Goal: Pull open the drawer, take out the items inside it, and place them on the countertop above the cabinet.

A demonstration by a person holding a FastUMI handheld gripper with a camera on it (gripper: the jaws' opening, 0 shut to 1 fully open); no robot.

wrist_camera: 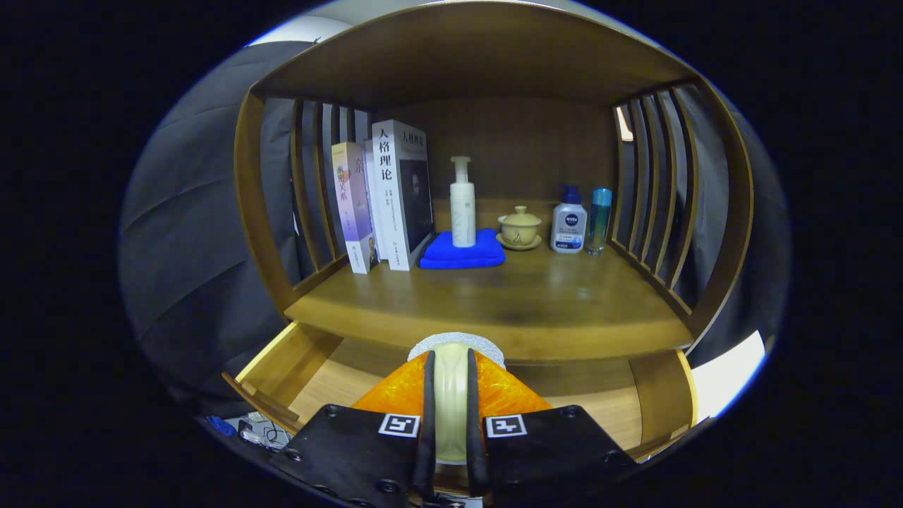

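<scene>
The claw is clamped on a pale yellow bottle with a silvery, glittery cap — both fingers press its sides, one on each flank. The bottle lies along the fingers, cap pointing away from the camera, and an orange part of the claw spreads out to either side of it.

Below and around the bottle the drawer stands pulled open; its light wood floor shows to the left and right of the claw, and its left wall runs forward at an angle. The bottle's cap sits level with the front edge of the worktop, just over the open drawer.

On the worktop, well beyond the fingers, stands a row of things against the back panel. At the left, three books stand upright, leaning a little. Beside them lies a folded blue cloth with a white pump bottle upright on it. Next comes a yellowish lidded cup on a saucer, then a white bottle with a blue cap, and touching or just beside it a slim teal bottle.

Slatted wooden sides and a wooden top close in the shelf.
</scene>
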